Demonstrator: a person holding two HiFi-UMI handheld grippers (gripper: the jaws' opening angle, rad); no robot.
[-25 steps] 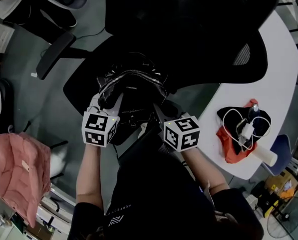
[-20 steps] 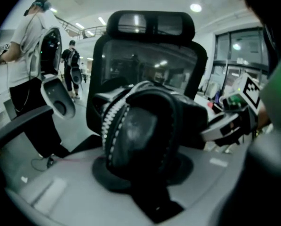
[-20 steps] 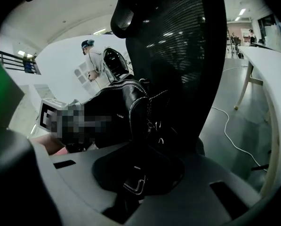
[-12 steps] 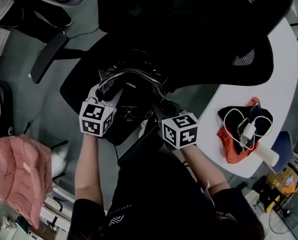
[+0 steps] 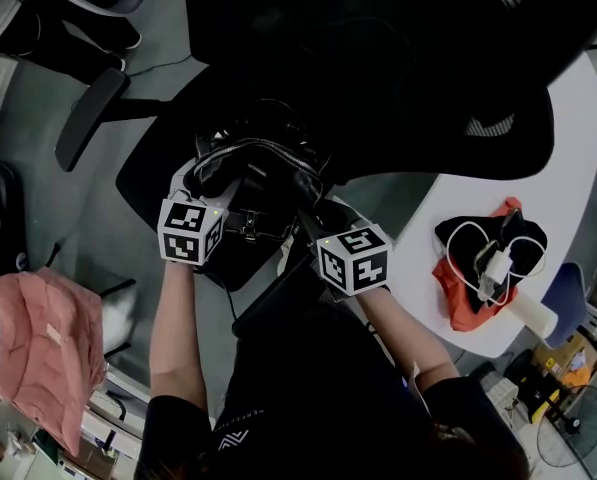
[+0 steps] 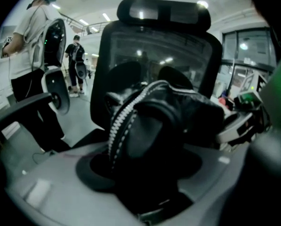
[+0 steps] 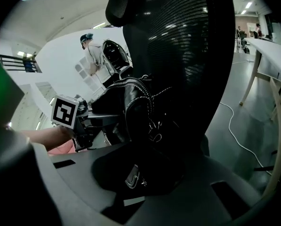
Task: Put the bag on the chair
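Head view: we see the bag (image 5: 263, 178), black with a silver zipper, at centre frame, held between both grippers over the near edge of the chair (image 5: 378, 68) seat. We cannot tell if the bag rests on the seat or hangs just above it. The left gripper (image 5: 214, 188) grips the bag's left side and the right gripper (image 5: 306, 220) its right side, marker cubes toward us. The armrest (image 5: 90, 118) sticks out at upper left, apart from the bag. A white table (image 5: 568, 128) fills the right of the frame, with a red and black cloth (image 5: 468, 288) and a white cable on it. A pink cloth (image 5: 38, 338) lies at lower left.

Left gripper view: the jaws are clenched on the bag (image 6: 154, 126), whose zipper runs up the middle of the frame. The chair back (image 6: 164, 46) stands right behind it. The right gripper (image 6: 244, 121) shows at the right edge. Two people (image 6: 29, 32) stand at upper left.

Right gripper view: the jaws are clamped on the bag (image 7: 140, 121), with a metal buckle low at centre. The mesh chair back (image 7: 187, 55) is just behind the bag. The left gripper's cube (image 7: 65, 111) shows at left.
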